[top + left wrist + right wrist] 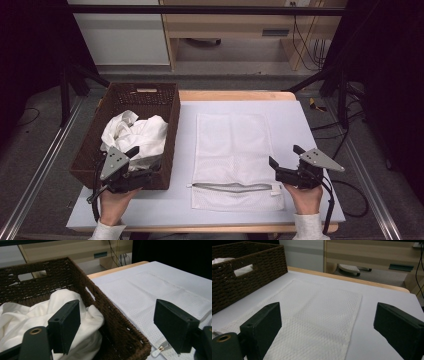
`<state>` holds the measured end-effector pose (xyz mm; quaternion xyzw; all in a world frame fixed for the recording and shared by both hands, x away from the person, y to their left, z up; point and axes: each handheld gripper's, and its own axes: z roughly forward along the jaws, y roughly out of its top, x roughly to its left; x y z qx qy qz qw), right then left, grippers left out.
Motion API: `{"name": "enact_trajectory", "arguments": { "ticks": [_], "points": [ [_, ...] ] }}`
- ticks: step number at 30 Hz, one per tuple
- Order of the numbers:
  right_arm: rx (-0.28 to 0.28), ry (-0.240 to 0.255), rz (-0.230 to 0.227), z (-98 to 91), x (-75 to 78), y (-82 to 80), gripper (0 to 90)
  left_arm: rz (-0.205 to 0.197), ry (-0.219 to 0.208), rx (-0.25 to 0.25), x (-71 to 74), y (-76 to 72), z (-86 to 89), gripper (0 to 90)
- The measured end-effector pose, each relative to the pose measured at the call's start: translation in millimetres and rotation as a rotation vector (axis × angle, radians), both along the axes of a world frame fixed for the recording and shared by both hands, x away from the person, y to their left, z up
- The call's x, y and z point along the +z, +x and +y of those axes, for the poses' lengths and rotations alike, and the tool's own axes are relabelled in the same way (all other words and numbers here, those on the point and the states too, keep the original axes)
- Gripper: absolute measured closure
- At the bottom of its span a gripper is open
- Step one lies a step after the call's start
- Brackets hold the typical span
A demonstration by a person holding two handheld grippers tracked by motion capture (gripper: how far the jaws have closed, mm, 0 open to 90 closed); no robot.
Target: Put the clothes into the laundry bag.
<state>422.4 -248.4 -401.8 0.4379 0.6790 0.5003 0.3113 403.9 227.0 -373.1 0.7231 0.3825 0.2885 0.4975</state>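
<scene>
A brown wicker basket (pixel 170 125) stands on the left of the table with crumpled white cloth (pixel 140 132) inside. A white mesh laundry bag (pixel 230 145) lies flat mid-table, its zipper (pixel 230 187) along the near edge. My left gripper (pixel 145 161) is open over the basket's near right corner. In the left gripper view, one jaw of the left gripper (pixel 120 322) hangs over the cloth (pixel 25 315) and the other over the mesh bag (pixel 155 290), astride the basket wall (pixel 117 320). My right gripper (pixel 285 155) is open and empty beside the bag's right edge. In the right gripper view, the right gripper (pixel 329 327) faces the mesh bag (pixel 319 307).
A white mat (pixel 300 120) covers the table, with a wooden edge (pixel 235 95) at the back. Black frame posts (pixel 340 85) flank both sides. Cables (pixel 350 195) trail off the right edge. Wooden furniture (pixel 225 35) stands behind.
</scene>
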Motion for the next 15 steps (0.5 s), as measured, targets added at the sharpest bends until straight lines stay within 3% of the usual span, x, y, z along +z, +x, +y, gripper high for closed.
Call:
{"name": "enact_trajectory", "arguments": {
  "ticks": [5, 9, 15],
  "points": [
    [0.020, 0.008, 0.008, 3.4, 0.3, -1.5, 9.8, -0.029, -0.027, -0.044, 1.5, -9.3, -12.0, 31.1],
    [0.042, -0.022, 0.022, 11.8, -1.1, 0.4, 11.9, -0.035, -0.002, -0.097, 2.2, -15.7, -27.4, 39.2],
    [0.103, -0.035, 0.055, 26.2, -5.6, 2.7, 17.0, 0.001, 0.022, -0.200, -6.8, -20.6, -57.2, 55.7]
  ]
}}
